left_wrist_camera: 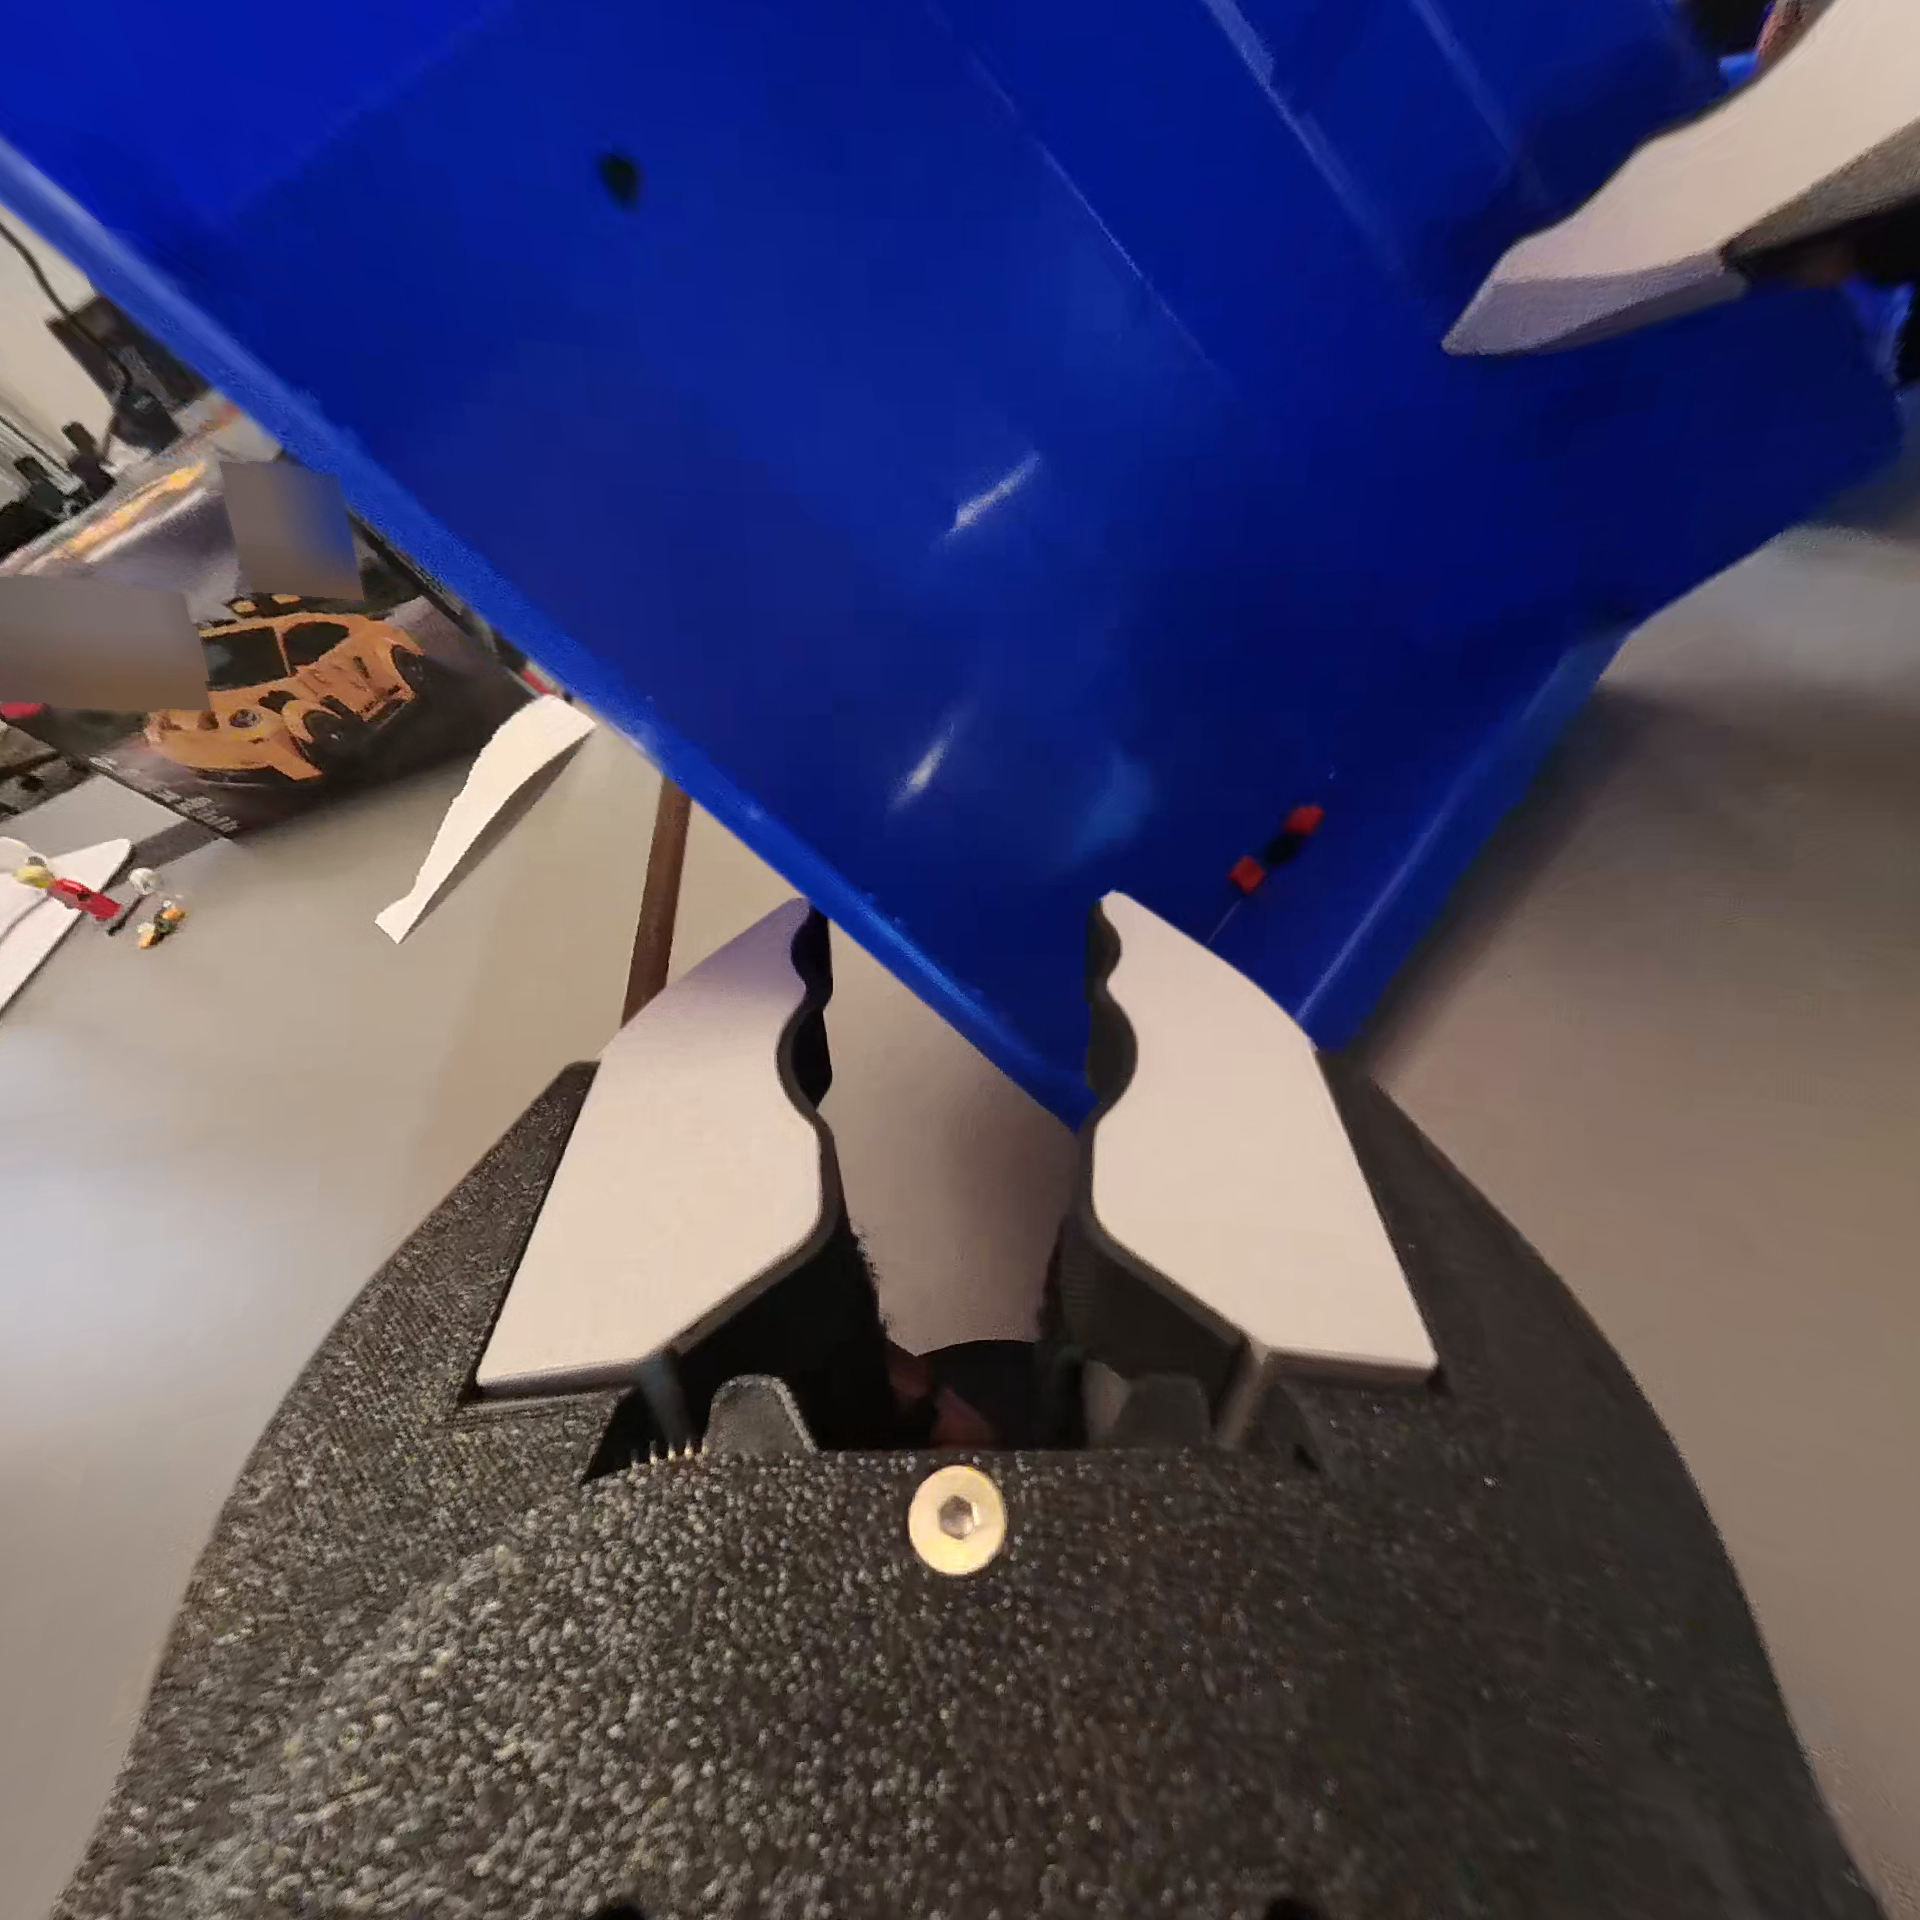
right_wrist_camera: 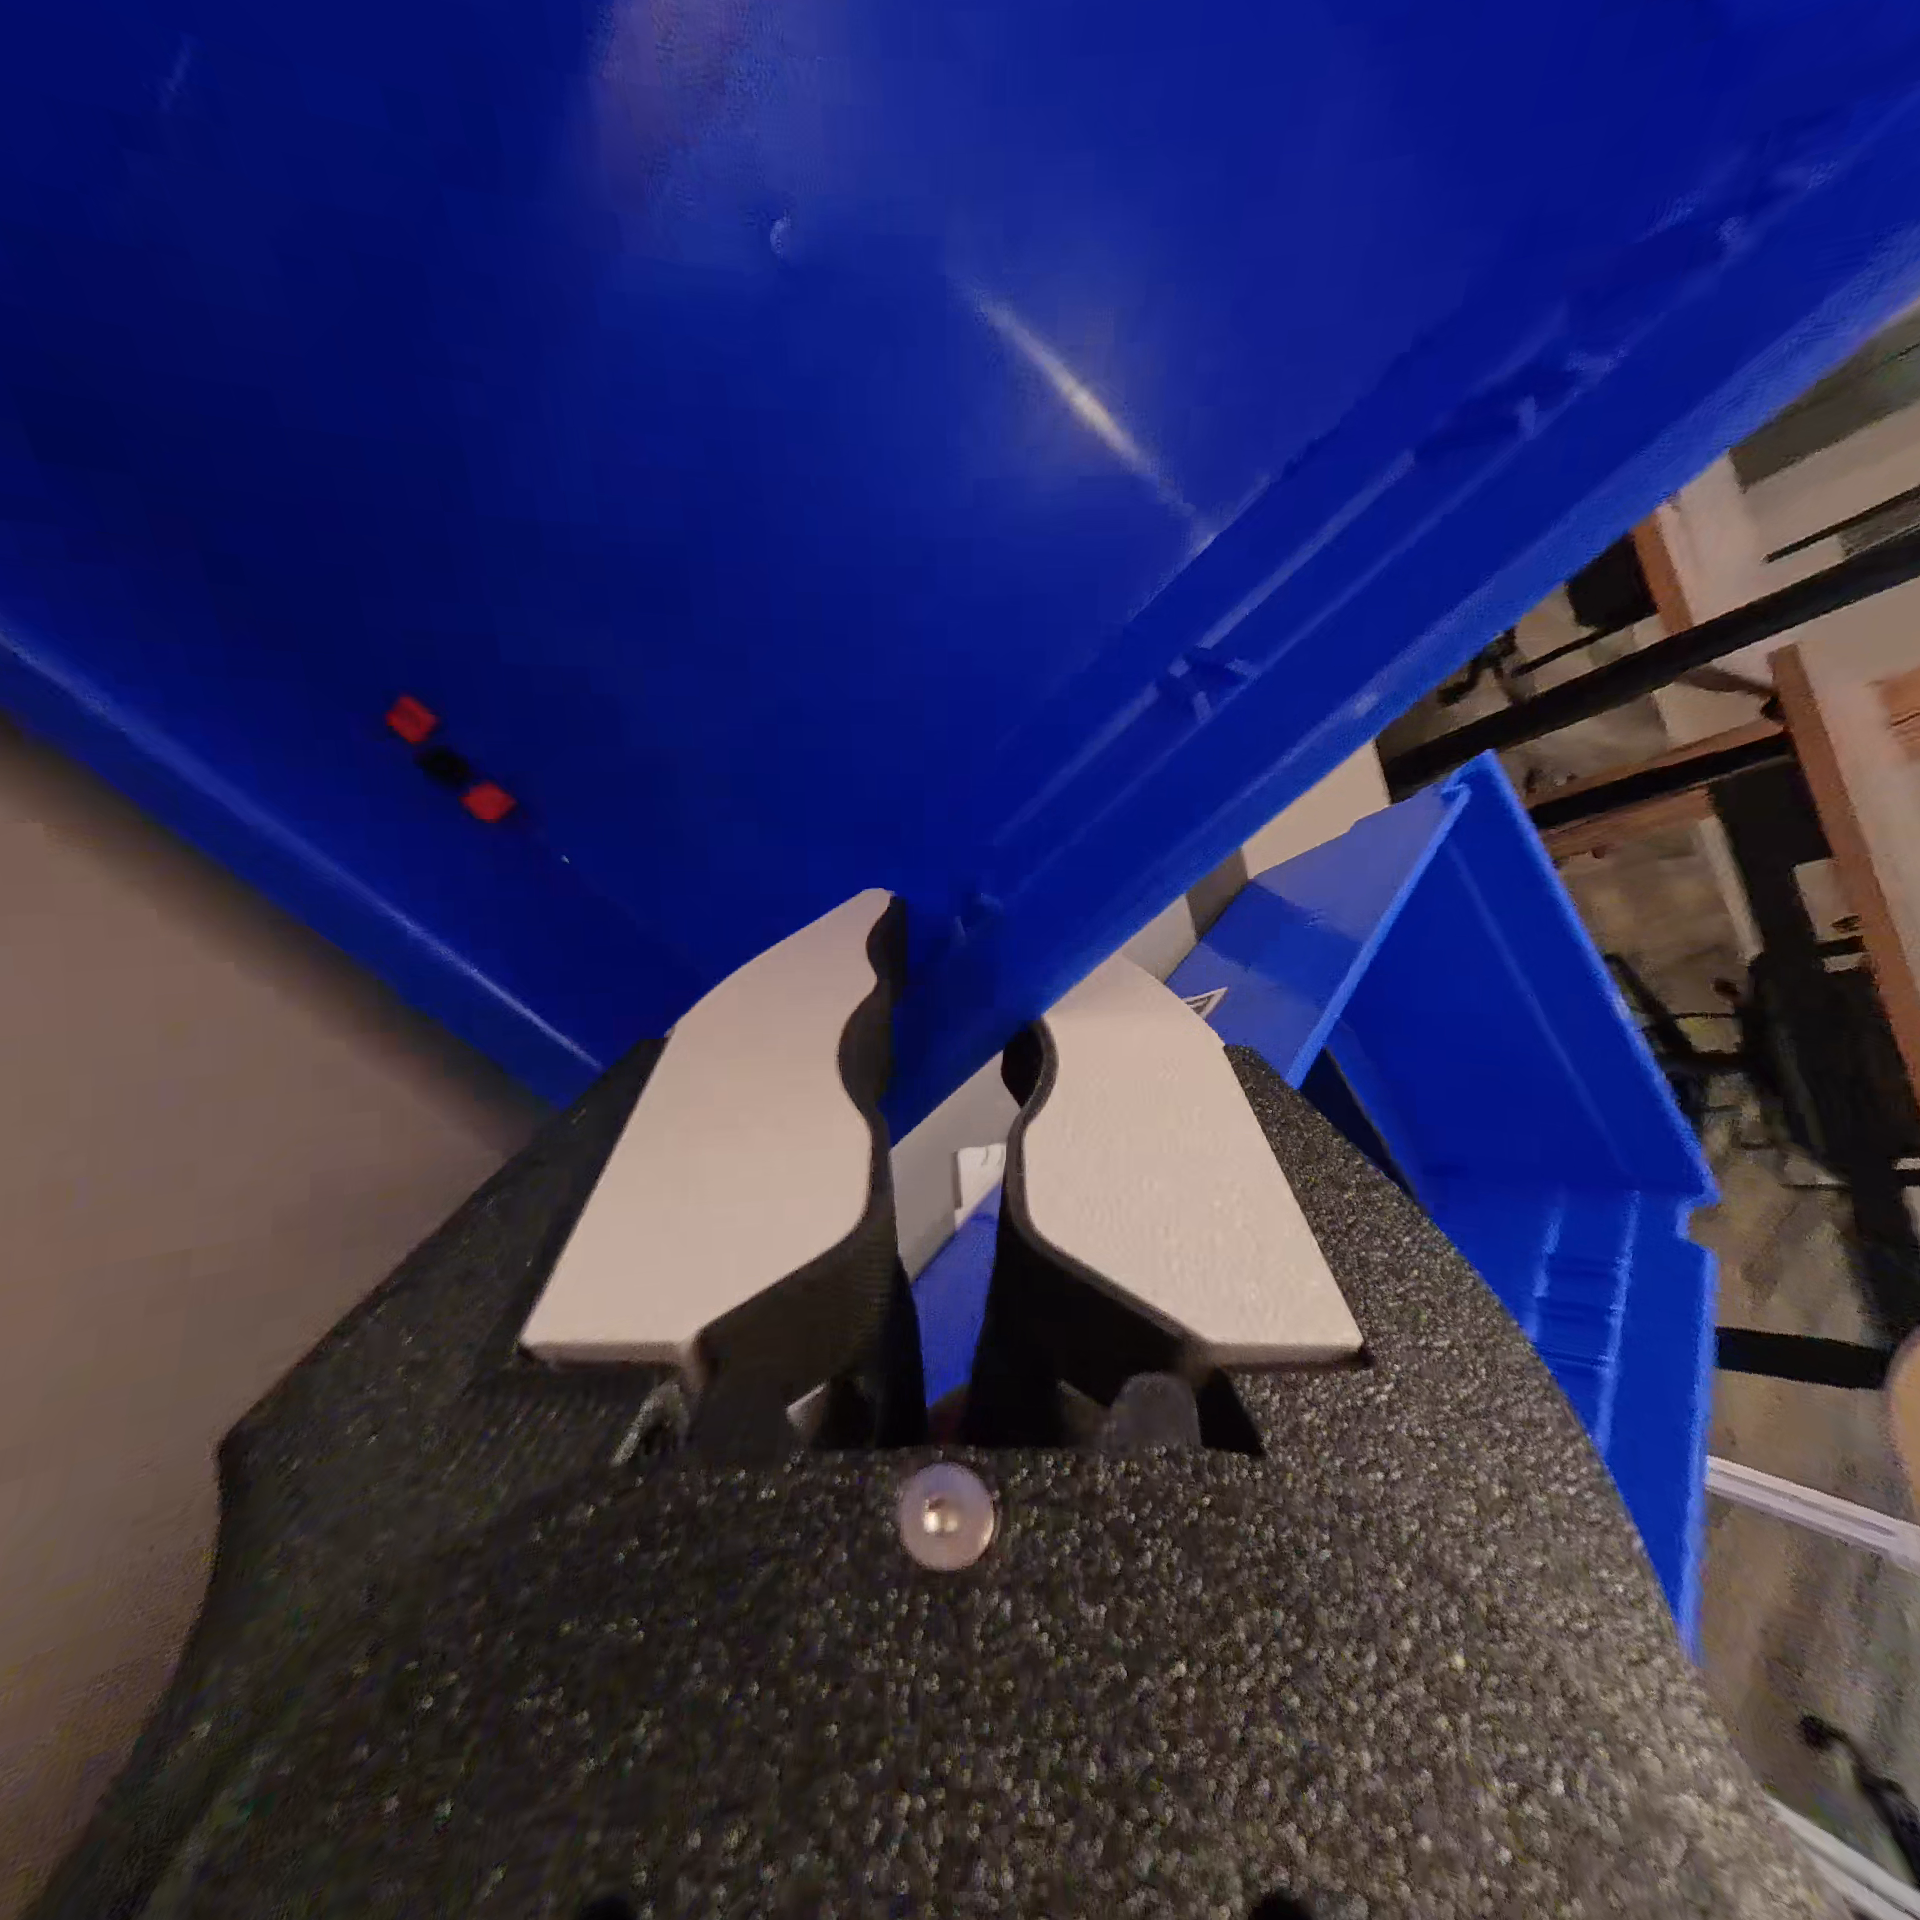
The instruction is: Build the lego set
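A large blue plastic bin (left_wrist_camera: 935, 416) is tilted up off the grey table and fills both views. My left gripper (left_wrist_camera: 956, 935) is shut on its lower rim, which runs between the two fingers. My right gripper (right_wrist_camera: 966, 966) is shut on another edge of the same bin (right_wrist_camera: 831, 416). It also shows in the left wrist view (left_wrist_camera: 1621, 260), at the top right against the bin. A small red and black lego piece (left_wrist_camera: 1273, 847) lies inside the bin near its low edge. It also shows in the right wrist view (right_wrist_camera: 447, 764).
A lego box picturing a yellow car (left_wrist_camera: 281, 675) lies at the left on the table. Small loose lego pieces (left_wrist_camera: 94, 894) and a white paper strip (left_wrist_camera: 478, 821) lie near it. A second blue bin (right_wrist_camera: 1507, 1091) stands to the right, with shelving (right_wrist_camera: 1766, 727) behind. One gripper's finger ends stand about 20 cm off the other's.
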Demonstrator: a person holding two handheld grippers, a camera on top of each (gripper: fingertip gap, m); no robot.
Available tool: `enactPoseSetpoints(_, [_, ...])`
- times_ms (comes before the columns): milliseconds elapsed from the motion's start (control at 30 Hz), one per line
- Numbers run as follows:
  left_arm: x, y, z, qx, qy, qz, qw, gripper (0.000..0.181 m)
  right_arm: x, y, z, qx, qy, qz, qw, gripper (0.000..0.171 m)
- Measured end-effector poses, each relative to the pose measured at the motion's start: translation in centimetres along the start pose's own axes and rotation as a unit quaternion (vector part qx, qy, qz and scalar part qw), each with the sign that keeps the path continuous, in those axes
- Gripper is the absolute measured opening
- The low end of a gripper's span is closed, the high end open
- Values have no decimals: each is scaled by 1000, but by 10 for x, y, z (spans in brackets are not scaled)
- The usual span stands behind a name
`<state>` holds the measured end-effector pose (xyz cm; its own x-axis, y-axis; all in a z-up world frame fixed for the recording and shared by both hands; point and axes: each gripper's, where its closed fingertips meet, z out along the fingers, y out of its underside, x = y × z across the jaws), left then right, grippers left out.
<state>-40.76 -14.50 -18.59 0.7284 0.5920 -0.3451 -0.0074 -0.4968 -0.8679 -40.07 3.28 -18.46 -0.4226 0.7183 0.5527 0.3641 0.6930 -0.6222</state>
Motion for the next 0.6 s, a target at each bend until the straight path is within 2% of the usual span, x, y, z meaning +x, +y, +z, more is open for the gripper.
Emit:
enactPoseSetpoints(267, [-5, 1, 5, -41, 47, -24, 998, 44, -3, 5, 4, -74, -54, 29, 995, 17])
enactPoseSetpoints(467, [-8, 6, 18, -103, 126, -88, 983, 42, -4, 13, 11, -171, -115, 51, 977, 19])
enactPoseSetpoints(600, [-10, 6, 24, -117, 142, -105, 977, 40, -7, 21, 15, -204, -151, 76, 964, 20])
